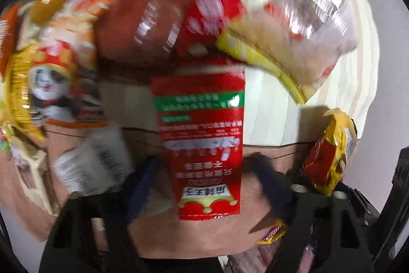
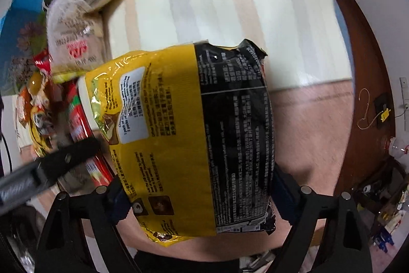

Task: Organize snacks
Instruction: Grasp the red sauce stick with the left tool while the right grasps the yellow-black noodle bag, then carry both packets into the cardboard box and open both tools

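**A:** Where are the snacks right now?

**B:** My right claw (image 2: 199, 198) straddles a yellow-and-black noodle packet (image 2: 194, 142) that lies flat on the striped cloth (image 2: 230, 4). The blue pads sit at its two side edges; I cannot tell whether they press yet. My left claw (image 1: 207, 186) has a red sachet (image 1: 204, 145) between its fingers, but that view is blurred, so I cannot tell whether it is grasped or merely framed.

**A:** Why come at them that way?

**B:** Both lie flat, so I judge that pinching across the narrow width from above is the easiest hold. The sachet lies lengthwise between the fingers, which suits that.

**A:** What crowds you?

**B:** On the left, a heap: a red pouch (image 1: 212, 14), a clear-and-yellow bag (image 1: 294, 42), a brown round pack (image 1: 143, 27) and a panda-printed packet (image 1: 48, 83), all just beyond the sachet. A small yellow-red wrapper (image 1: 329, 152) sits near my right-hand finger there. In the right view, the other claw's finger (image 2: 69, 157) reaches in just beside the noodle packet.

**A:** Any open room?

**B:** Yes: the cloth beyond and to the right of the noodle packet is bare, up to the dark wooden edge (image 2: 363, 94).
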`<state>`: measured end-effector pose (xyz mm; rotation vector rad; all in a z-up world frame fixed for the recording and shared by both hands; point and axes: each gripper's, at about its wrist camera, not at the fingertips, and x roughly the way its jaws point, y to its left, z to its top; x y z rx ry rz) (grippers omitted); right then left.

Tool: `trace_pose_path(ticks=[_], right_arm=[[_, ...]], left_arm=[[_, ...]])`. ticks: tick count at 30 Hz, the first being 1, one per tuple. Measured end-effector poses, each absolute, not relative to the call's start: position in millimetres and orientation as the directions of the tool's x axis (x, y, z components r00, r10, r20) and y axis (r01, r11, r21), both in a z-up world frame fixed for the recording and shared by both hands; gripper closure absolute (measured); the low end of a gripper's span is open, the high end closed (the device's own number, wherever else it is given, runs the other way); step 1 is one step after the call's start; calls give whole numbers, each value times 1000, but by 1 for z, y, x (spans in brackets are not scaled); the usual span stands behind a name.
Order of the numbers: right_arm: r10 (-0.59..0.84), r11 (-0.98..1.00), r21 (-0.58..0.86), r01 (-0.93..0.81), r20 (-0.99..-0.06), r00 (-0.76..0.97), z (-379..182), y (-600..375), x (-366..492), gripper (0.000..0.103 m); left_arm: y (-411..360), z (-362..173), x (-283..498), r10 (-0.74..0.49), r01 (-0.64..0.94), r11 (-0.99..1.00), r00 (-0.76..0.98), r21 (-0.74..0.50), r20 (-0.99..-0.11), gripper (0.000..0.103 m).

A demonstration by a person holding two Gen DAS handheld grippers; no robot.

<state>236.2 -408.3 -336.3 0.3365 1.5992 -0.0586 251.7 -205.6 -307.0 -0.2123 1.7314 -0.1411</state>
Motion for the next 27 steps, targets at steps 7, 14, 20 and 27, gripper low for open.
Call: trace_pose_path(ticks=[7, 14, 20, 27], right_arm=[[183, 948, 168, 269, -983, -32, -358, -408, 242, 11], [194, 940, 196, 280, -980, 33, -347, -401, 229, 15], [226, 932, 237, 274, -971, 72, -321, -420, 212, 16], [298, 915, 332, 228, -939, 170, -244, -436, 209, 16]], left_arm=[[-215, -303, 250, -185, -32, 983, -112, -183, -976, 52], [-220, -265, 244, -174, -5, 985, -62, -174, -983, 60], [-204, -221, 229, -182, 38, 983, 2, -182, -983, 60], [-172, -119, 244, -263, 69, 964, 137, -256, -955, 60]])
